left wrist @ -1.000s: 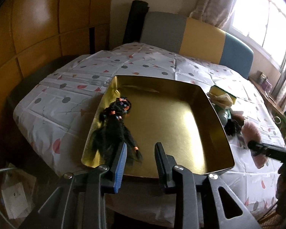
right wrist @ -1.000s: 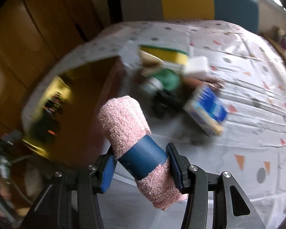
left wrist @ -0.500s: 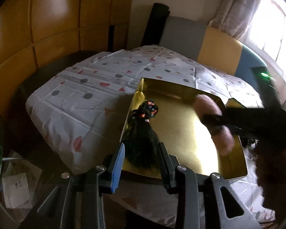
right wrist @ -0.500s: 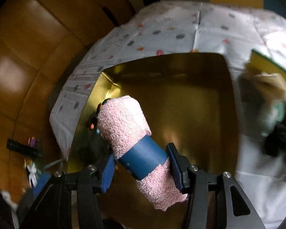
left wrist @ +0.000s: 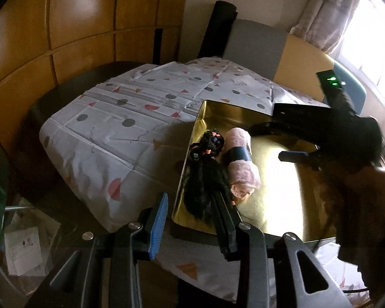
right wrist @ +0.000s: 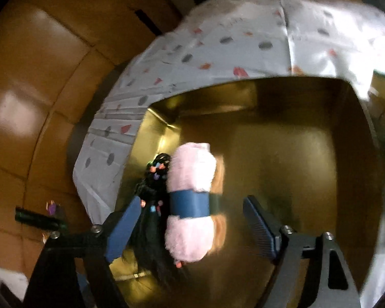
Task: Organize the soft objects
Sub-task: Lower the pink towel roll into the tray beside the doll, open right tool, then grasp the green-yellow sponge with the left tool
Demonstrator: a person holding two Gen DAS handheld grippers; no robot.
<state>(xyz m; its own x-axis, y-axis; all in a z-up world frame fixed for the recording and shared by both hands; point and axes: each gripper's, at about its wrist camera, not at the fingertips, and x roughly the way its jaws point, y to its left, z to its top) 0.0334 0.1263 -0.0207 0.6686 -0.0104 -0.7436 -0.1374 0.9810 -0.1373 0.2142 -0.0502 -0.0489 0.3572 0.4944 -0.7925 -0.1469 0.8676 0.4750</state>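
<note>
**Pink roll lying in the gold tray, my right fingers spread wide of it**

On my left, the left gripper [left wrist: 190,220] hangs over the near left corner of the gold tray [left wrist: 269,200], which sits on the surface under a white cloth [left wrist: 120,133] dotted with grey spots and red shapes. Its fingers [left wrist: 158,220] stand partly apart with nothing pressed between them; the tray's near rim and the cloth beside it show through the gap.

Along the tray's left edge lies a black hairy bundle [left wrist: 205,179] flecked with small orange and blue bits. Just to its right, touching it, lies the pink towel roll [left wrist: 240,163], wrapped at its middle by a dark blue band [right wrist: 190,203]. The roll runs lengthwise from the near edge toward the far edge and rests on the tray floor.

My right gripper [right wrist: 192,220] hovers over the roll. Its fingers [right wrist: 259,227] have just been opening and now stand clear on both sides, the roll between them but pressed by neither. From the left wrist view that gripper reaches in from the tray's right edge, my hand [left wrist: 367,205] behind it.
</note>
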